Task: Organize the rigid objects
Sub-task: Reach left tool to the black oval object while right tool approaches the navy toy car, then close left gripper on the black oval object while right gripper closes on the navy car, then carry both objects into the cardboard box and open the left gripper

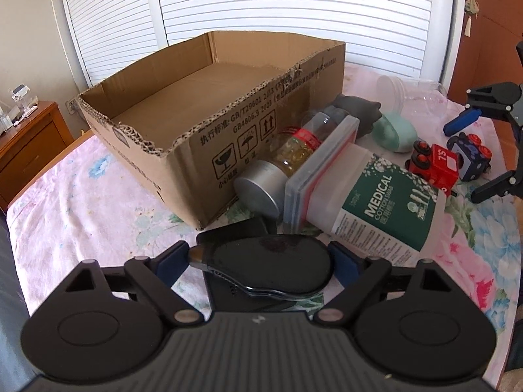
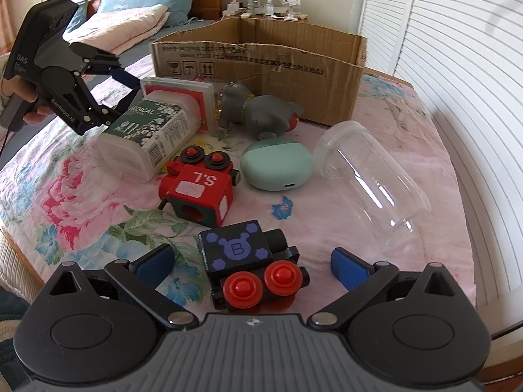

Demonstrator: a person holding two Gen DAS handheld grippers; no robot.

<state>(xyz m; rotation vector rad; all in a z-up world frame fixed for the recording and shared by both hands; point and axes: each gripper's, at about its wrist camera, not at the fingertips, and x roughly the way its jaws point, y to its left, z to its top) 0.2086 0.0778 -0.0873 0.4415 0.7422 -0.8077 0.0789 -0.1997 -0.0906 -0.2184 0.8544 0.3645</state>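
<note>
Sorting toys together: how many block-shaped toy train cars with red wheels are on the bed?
2. The red toy car lies mid-bed beside the mint case; the dark blue toy car lies between the right tongs. Others may be hidden.

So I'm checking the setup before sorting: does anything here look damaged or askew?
The cardboard box has ragged, torn top edges, its flaps ripped off. The cotton swab container, the clear plastic cup and the red toy block all lie tipped on their sides.

Left gripper (image 1: pixel 261 258) jaws grip; right gripper (image 2: pixel 253 263) jaws gape.
</note>
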